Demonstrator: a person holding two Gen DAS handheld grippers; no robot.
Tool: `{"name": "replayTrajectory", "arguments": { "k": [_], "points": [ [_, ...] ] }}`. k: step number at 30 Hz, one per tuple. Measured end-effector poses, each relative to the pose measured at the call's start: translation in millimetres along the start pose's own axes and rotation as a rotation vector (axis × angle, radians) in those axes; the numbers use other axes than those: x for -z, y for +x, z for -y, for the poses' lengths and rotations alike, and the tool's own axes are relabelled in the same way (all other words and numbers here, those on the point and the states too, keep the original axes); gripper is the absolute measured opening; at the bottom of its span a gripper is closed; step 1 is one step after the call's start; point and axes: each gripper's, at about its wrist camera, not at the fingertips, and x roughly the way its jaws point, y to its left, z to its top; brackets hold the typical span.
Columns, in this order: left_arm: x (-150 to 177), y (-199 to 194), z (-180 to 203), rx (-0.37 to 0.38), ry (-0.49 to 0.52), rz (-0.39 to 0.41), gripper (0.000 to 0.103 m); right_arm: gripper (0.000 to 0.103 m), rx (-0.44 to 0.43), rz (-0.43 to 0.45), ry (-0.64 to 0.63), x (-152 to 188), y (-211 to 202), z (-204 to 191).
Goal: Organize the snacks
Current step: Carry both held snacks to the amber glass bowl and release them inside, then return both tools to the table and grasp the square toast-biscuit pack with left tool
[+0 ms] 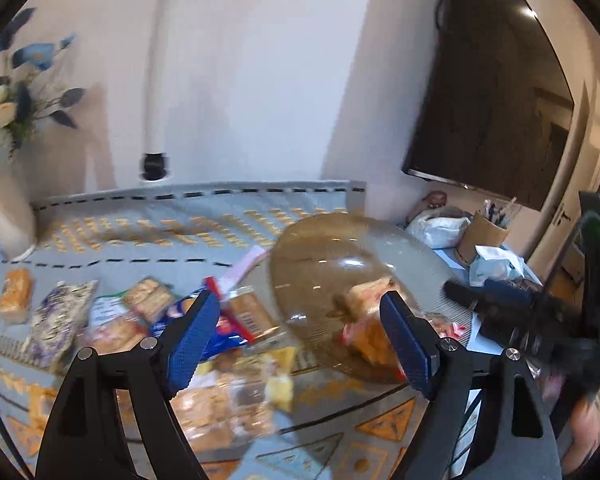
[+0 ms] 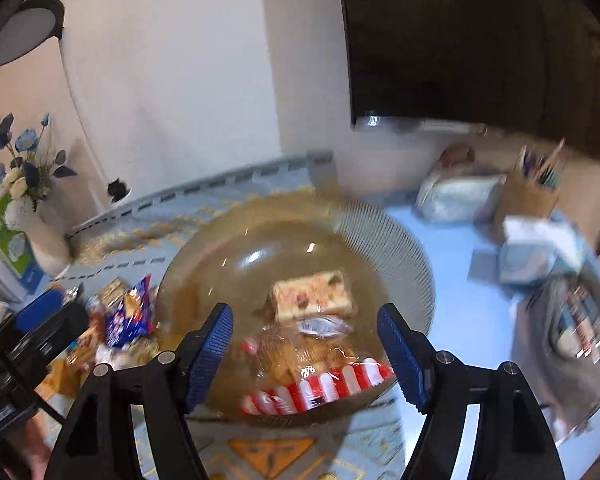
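Blue-padded black left tool [image 1: 300, 336] and right tool [image 2: 305, 350] were held wide apart, nothing gripped. Below them, wrapped snack packets [image 2: 312, 360] were seen in a translucent brown round bowl [image 2: 380, 248]; others [image 1: 148, 320] were scattered on the blue patterned worktop cloth [image 1: 140, 208] beside white walls.

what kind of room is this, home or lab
Most likely a home living or dining room: a patterned tablecloth with loose snacks beside an amber glass bowl, a vase of flowers by the wall, and a dark wall-mounted screen.
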Motion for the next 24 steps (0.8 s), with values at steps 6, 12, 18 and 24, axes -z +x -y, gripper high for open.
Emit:
{"name": "replayTrajectory", "arguments": {
  "k": [6, 12, 18, 24],
  "points": [
    [9, -51, -41, -0.147, 0.013, 0.091, 0.081, 0.076, 0.002, 0.046, -0.007, -3, -29, -9],
    [21, -99, -88, -0.225, 0.021, 0.127, 0.081, 0.076, -0.175, -0.003, -0.026, 27, -38, -51],
    [45, -130, -139, -0.311, -0.005, 0.138, 0.081, 0.076, -0.262, 0.028, -0.113, 61, -40, -121],
    [82, -110, -191, -0.31, -0.109, 0.045, 0.081, 0.076, -0.305, 0.097, -0.207, 104, -20, -164]
  ]
}}
